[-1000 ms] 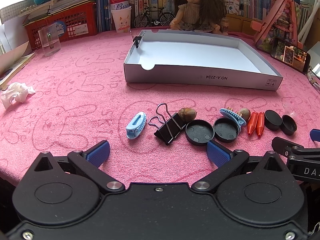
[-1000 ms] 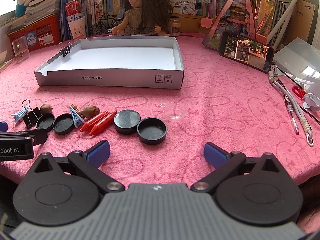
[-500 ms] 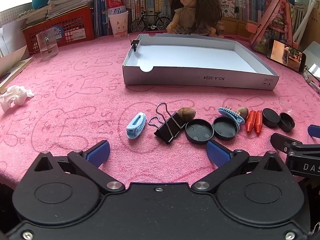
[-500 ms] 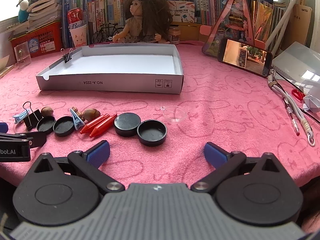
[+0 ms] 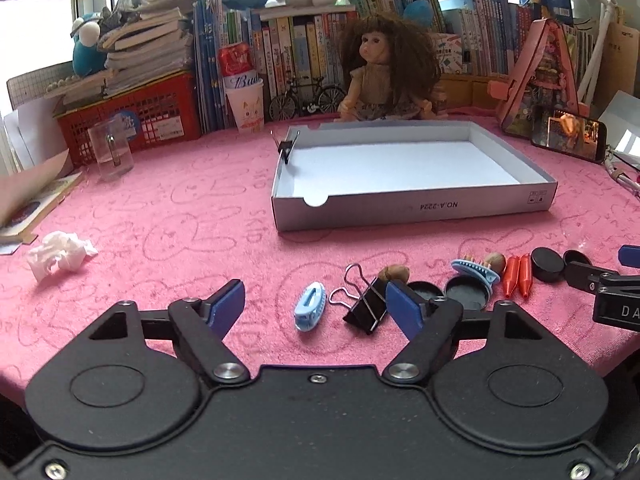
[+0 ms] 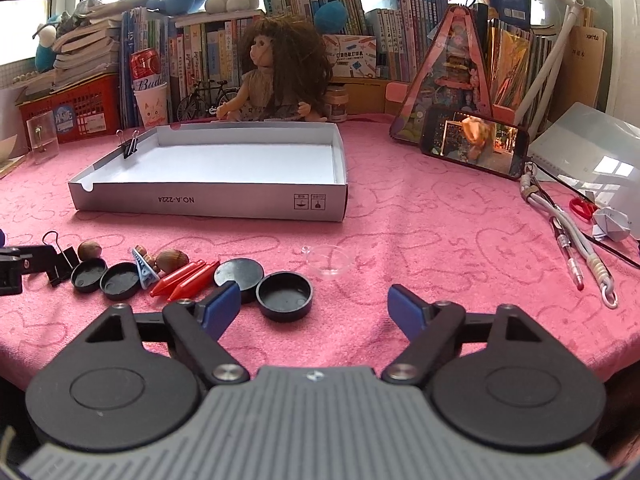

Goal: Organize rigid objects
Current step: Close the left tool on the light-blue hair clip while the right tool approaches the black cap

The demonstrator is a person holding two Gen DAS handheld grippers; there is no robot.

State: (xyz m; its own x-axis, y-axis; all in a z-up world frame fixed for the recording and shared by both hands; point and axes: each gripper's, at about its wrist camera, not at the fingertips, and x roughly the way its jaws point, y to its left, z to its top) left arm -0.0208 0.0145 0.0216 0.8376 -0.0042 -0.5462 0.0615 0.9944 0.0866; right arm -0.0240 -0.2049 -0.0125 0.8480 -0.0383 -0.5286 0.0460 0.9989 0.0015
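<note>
Left tongs [image 5: 316, 308] closing, pads apart, blue clip [image 5: 309, 312] and black binder clip [image 5: 366, 308] lying between, untouched. Right tongs [image 6: 314, 308] closing, pads apart, black cap [image 6: 285, 296] between. Small objects in row on pink table [image 5: 160, 220], near empty white box [image 5: 412, 210].

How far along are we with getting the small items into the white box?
Done: nothing; the white box holds no loose items, only a small binder clip on its wall. In hand: nothing; the left gripper and right gripper are closing with nothing between their fingers. Left: the whole row, from the blue clip and black binder clip to the red crayons and black caps.
</note>
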